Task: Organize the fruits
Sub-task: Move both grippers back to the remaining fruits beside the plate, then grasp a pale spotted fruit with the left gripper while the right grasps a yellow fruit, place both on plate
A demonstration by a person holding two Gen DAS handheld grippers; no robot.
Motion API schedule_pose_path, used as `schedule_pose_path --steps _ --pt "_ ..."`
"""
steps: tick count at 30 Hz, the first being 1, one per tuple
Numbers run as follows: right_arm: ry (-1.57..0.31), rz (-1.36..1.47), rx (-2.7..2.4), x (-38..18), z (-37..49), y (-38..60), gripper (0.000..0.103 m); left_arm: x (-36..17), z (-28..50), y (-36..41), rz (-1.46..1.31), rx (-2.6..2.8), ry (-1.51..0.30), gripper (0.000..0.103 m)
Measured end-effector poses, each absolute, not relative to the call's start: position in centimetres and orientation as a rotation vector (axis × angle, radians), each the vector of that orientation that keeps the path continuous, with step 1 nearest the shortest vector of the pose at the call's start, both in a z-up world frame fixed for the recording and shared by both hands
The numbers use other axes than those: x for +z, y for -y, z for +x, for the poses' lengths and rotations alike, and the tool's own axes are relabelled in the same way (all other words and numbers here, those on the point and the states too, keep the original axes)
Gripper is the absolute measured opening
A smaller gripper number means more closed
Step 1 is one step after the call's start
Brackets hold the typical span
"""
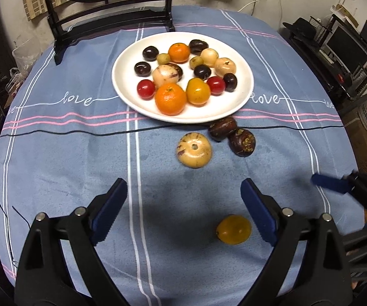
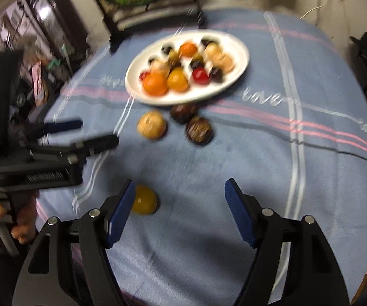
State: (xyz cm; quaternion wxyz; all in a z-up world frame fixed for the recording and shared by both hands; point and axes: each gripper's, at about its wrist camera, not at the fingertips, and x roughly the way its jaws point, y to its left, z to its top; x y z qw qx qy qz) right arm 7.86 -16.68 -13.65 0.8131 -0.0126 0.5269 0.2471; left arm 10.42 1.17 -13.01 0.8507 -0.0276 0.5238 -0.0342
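A round table under a blue striped cloth (image 1: pixel 55 153) carries everything, and the white plate (image 1: pixel 124 81) at its far middle is the gathering spot, already crowded with oranges, tomatoes and dark fruits. Just off the plate's near rim sit two dark brown fruits (image 1: pixel 230 134), one touching the rim, and beside them a pale cream fruit (image 1: pixel 194 150), probably waiting their turn. Further from the plate, towards the person, a small yellow fruit (image 1: pixel 233 229) lies alone on the cloth. The left gripper (image 1: pixel 183 214) hangs above it, jaws wide and empty, the fruit close to its right finger. The right gripper (image 2: pixel 180 211) is also spread and empty, its left finger just beside that fruit.
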Motion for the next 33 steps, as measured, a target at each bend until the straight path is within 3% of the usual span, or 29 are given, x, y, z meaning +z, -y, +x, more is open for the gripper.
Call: schedule_pose_path --steps 7,11,16,18,19,33 --pt "-1.238 -0.064 0.655 -16.5 7.4 13.4 0.073 -14.2 9.4 -3.8 -0.105 -0.011 -1.137 0.093" --pt "-1.189 -0.094 0.7 -17.0 7.2 12.0 0.072 -15.1 8.5 -5.6 -0.137 0.035 -1.165 0.093" --pt "-1.234 -0.129 0.733 -18.8 7.3 10.6 0.06 -16.1 7.5 -7.5 -0.179 0.088 -1.19 0.093" --pt "-1.248 -0.149 0.735 -19.3 7.3 10.2 0.043 -16.4 7.4 -7.9 -0.192 0.097 -1.201 0.093" --pt "-1.244 -0.157 0.735 -19.3 7.4 10.2 0.041 -16.6 7.4 -8.0 -0.198 0.097 -1.209 0.093" --pt "-1.174 -0.021 0.564 -17.3 7.9 17.1 0.039 -17.8 13.7 -0.4 -0.073 -0.155 -1.127 0.091"
